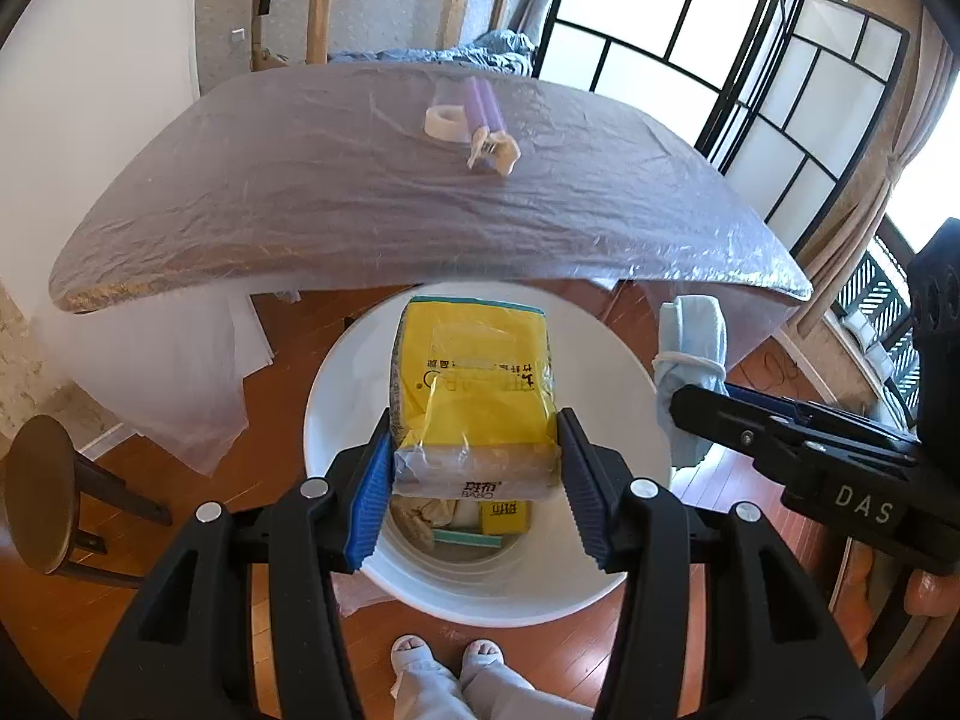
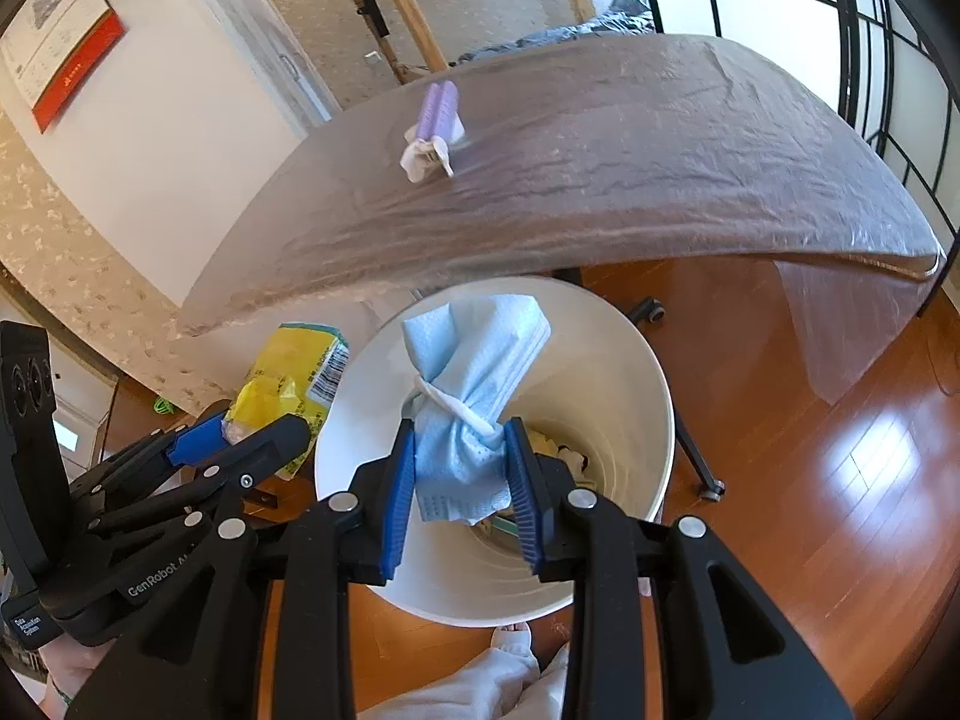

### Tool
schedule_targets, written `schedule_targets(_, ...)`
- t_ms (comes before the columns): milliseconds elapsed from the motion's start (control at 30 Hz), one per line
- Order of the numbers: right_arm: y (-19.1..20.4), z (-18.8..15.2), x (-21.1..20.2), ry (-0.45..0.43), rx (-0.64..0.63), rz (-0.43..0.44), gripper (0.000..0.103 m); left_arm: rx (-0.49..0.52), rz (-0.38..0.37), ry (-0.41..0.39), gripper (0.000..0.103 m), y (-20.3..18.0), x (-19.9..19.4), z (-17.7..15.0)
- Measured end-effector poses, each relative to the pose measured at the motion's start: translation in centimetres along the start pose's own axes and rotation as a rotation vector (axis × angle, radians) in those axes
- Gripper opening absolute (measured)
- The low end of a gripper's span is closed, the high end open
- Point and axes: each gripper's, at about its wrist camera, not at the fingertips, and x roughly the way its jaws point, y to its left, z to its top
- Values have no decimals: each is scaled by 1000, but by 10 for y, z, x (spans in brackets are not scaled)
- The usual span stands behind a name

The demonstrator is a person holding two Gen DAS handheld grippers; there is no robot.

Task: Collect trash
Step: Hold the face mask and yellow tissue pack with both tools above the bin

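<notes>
Stool: a dark round stool point(image 1: 39, 495) stands on the wooden floor point(image 1: 198, 516) at the far left of the left wrist view.
Table: a table point(image 1: 336, 204) draped in a wrinkled clear plastic sheet fills the upper middle of both views.
On the table: a white roll of tape point(image 1: 443, 120) lies touching a purple bundle point(image 1: 485, 105), with a crumpled pale scrap point(image 1: 495, 150) at the bundle's near end.
Left gripper: the left gripper point(image 1: 474, 468) is clamped on a yellow plastic packet point(image 1: 474, 384), its blue pads pressing the packet's lower end from both sides.
Packet position: the packet hangs over the open mouth of the bin.
Bin: a white round bin point(image 1: 636, 420) stands on the floor just in front of the table edge, with some yellow and pale rubbish lying at its bottom.
Right gripper: the right gripper point(image 2: 462, 468) is closed narrowly on a light blue cloth wad point(image 2: 474, 372), which is tied around its middle with a white band.
Cloth position: the wad hangs over the mouth of the bin, just beside the packet.
Person: two feet in pale slippers point(image 1: 447, 654) and light trouser legs show at the bottom, touching the near side of the bin.
Window: dark-framed glass panels point(image 1: 708, 18) and a tied curtain point(image 1: 882, 180) stand at the right.
</notes>
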Motion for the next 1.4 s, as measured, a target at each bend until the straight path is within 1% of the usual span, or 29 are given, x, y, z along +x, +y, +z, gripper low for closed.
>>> schedule_targets(233,3,-3,11,21,2,-29,30,8,5,32,53,10,10,-6)
schedule_targets(300,3,-3,16,30,-3,-42,30,3,-5,44,53,14,14,-7)
schedule_targets(733,1,3,43,66,23,-63,30,23,-6,95,53,22,40,-7)
schedule_targets(1000,1,2,53,83,31,-71,30,31,-2,111,53,25,49,-7)
schedule_targets(1400,-1,3,55,85,46,-80,30,43,-10,114,53,24,54,-5)
